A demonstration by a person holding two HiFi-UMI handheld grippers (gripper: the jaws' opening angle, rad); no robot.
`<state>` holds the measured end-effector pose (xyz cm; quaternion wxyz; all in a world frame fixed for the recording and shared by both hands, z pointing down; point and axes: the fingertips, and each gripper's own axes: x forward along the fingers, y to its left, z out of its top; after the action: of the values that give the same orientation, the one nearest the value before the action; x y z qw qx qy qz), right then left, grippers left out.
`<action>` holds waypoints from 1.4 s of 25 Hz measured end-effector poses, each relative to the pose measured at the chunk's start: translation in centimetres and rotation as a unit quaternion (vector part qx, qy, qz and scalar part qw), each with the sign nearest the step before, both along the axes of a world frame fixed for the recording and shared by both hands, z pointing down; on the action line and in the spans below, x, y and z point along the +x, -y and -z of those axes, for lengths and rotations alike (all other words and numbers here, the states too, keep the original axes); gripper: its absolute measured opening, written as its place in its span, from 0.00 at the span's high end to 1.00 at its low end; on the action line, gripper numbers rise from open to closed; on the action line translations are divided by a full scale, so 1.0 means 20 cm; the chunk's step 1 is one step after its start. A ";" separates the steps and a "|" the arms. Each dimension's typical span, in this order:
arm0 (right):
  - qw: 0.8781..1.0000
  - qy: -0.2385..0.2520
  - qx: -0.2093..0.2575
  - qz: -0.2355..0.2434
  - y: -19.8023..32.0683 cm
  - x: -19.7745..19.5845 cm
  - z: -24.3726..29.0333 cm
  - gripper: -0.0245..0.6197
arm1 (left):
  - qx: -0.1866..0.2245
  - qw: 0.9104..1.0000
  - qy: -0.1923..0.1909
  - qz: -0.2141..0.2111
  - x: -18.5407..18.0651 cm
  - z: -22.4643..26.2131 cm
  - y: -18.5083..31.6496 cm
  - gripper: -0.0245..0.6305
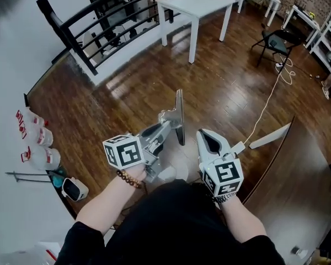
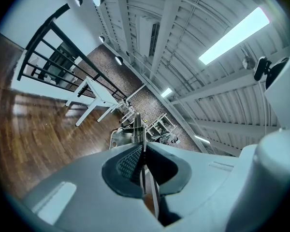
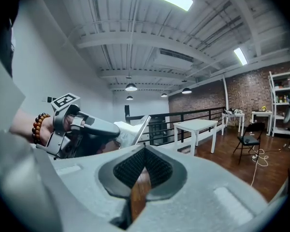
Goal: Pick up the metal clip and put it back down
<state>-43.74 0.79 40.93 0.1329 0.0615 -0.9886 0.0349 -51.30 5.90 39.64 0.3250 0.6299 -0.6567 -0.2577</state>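
The metal clip [image 1: 179, 116] is a flat grey plate held upright and edge-on above the wooden floor. My left gripper [image 1: 169, 127] is shut on the clip's lower end. In the left gripper view the clip [image 2: 137, 128] shows as a thin blade sticking out from between the closed pads of the left gripper [image 2: 141, 149]. My right gripper [image 1: 205, 134] hangs just right of the clip, apart from it, and is shut with nothing in it. The right gripper view shows its own closed jaws [image 3: 144, 151], and beyond them the left gripper [image 3: 111, 129] with the clip [image 3: 141, 124].
A white table [image 1: 196, 1] stands far ahead with a black railing [image 1: 99, 15] to its left. A black folding chair [image 1: 278, 37] and a white cable [image 1: 267, 101] are at the right. A dark wooden tabletop [image 1: 298, 175] lies at my right. Plastic bottles [image 1: 36, 142] line the left wall.
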 end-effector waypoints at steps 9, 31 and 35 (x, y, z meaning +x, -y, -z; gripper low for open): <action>1.000 0.010 -0.004 0.011 0.47 -0.30 0.04 0.97 | -0.005 1.000 0.012 0.003 -0.26 0.06 0.46 0.93; 0.997 -0.010 0.030 -0.071 1.15 -1.39 0.06 0.97 | 0.026 0.996 -0.012 -0.080 -1.40 0.03 1.23 0.93; 0.996 -0.011 0.036 -0.076 1.21 -1.63 0.07 0.97 | 0.028 0.996 -0.015 -0.087 -1.65 0.02 1.32 0.93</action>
<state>-76.27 -23.51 39.58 0.1383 0.1415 -0.9802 0.0090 -84.24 -20.40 39.16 0.3377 0.6894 -0.5873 -0.2562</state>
